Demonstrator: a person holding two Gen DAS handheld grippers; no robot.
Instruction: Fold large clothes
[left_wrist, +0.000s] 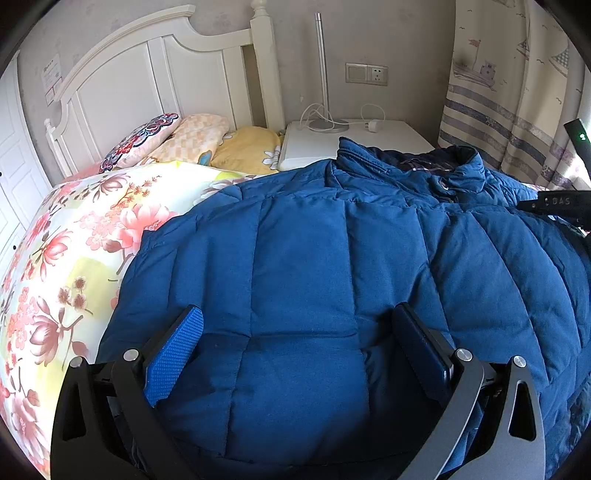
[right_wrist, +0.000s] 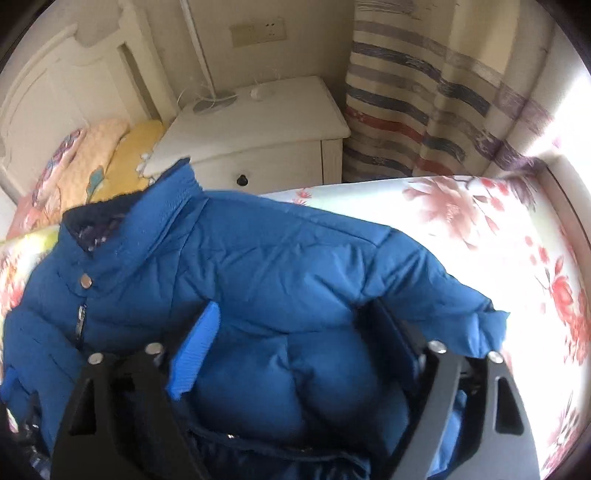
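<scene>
Blue puffer jacket (left_wrist: 332, 258) is spread out front-up on the bed's floral duvet (left_wrist: 74, 240), collar toward the white nightstand (left_wrist: 369, 136). Left claw (left_wrist: 299, 339) is spread wide, resting over the quilted body. Right claw (right_wrist: 291, 332) is spread too, over the jacket near the sleeve cuff (right_wrist: 484, 332).

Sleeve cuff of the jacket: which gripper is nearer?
Right. The right gripper sits beside the cuff; the left gripper is over the jacket's other half.
</scene>
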